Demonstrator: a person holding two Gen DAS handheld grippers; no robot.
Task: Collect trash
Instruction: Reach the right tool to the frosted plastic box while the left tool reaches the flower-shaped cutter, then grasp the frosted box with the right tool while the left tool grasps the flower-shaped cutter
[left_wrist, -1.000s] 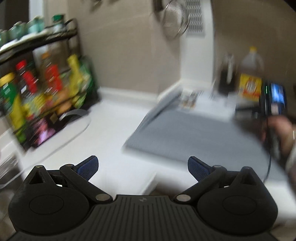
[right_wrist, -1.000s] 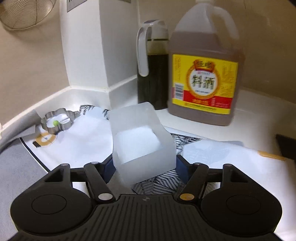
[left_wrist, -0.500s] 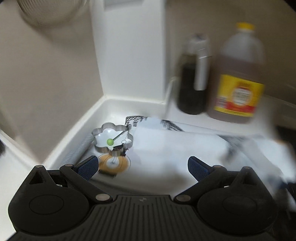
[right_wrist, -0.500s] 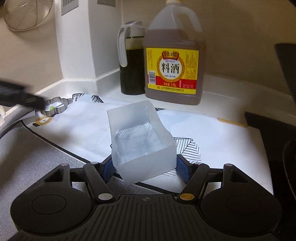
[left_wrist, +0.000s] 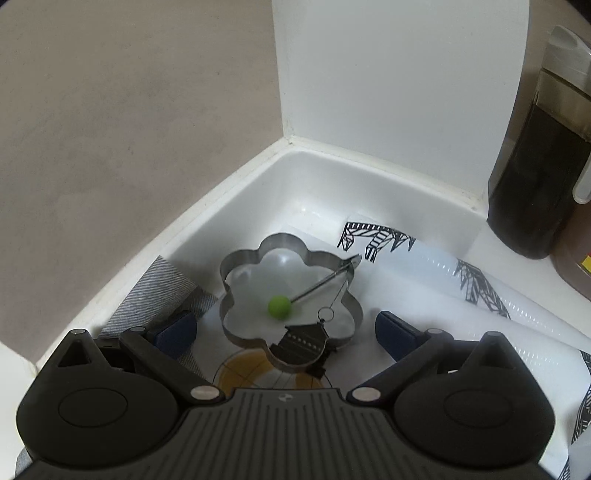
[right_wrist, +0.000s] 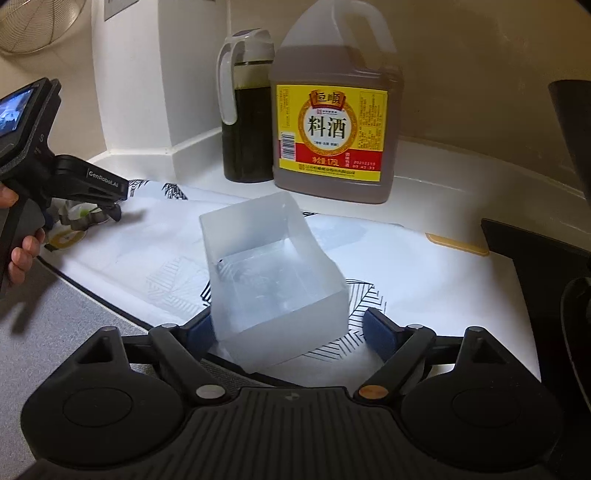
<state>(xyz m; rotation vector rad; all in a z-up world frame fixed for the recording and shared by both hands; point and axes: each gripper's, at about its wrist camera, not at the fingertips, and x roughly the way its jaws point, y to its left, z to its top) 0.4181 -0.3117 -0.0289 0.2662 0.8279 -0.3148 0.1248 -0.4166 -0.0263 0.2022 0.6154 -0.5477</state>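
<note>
My left gripper (left_wrist: 284, 328) is open, its fingers on either side of a flower-shaped metal ring (left_wrist: 288, 302) with a green-knobbed wire handle (left_wrist: 279, 306). The ring lies in the counter corner on a white patterned mat (left_wrist: 461, 314). In the right wrist view the left gripper (right_wrist: 92, 206) shows at the far left over the ring. My right gripper (right_wrist: 291, 332) holds a translucent white plastic box (right_wrist: 277, 273) between its fingers, a little above the mat (right_wrist: 424, 280).
A dark sauce bottle (right_wrist: 247, 110) and a large jug of cooking wine (right_wrist: 332, 110) stand at the back by the wall. A grey cloth (right_wrist: 55, 325) covers the counter on the left. A black stove edge (right_wrist: 535, 266) lies right.
My left gripper has swung from the spice rack side to the counter corner and closed in around the metal ring. My right gripper has drawn back from the bottles with the box.
</note>
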